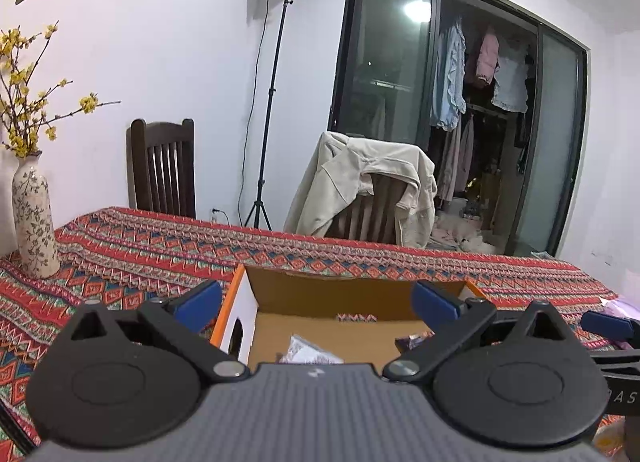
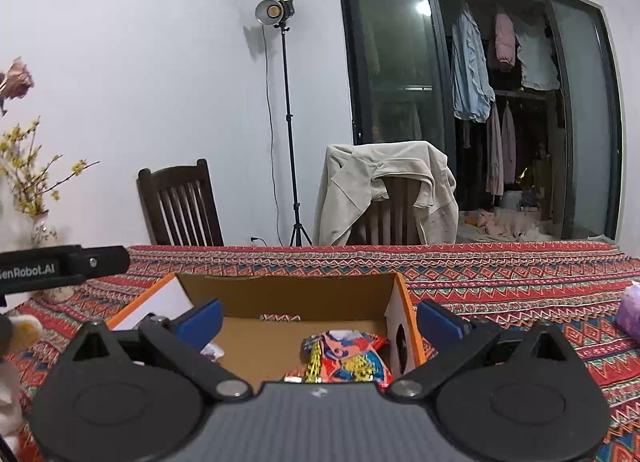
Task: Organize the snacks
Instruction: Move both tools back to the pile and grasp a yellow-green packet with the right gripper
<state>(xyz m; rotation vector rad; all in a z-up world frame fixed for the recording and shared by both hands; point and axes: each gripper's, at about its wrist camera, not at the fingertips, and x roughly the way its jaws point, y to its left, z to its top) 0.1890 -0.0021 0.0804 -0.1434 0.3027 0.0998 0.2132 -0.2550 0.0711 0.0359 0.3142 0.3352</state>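
Note:
An open cardboard box with orange edges [image 1: 240,304] [image 2: 404,314] sits on the patterned tablecloth. In the left wrist view it holds a silvery snack packet [image 1: 306,350] and a dark packet [image 1: 414,341]. In the right wrist view a colourful orange snack bag [image 2: 346,356] lies inside at the right. My left gripper [image 1: 318,302] is open and empty, hovering over the box's near side. My right gripper [image 2: 320,320] is open and empty above the box, over the colourful bag. The left gripper's body [image 2: 64,264] shows at the left of the right wrist view.
A floral vase with yellow flowers [image 1: 34,218] stands at the table's left. A purple packet [image 2: 630,310] lies on the cloth at the right. Two chairs [image 1: 164,170], one draped with a beige jacket [image 1: 360,186], stand behind the table beside a light stand [image 1: 276,102].

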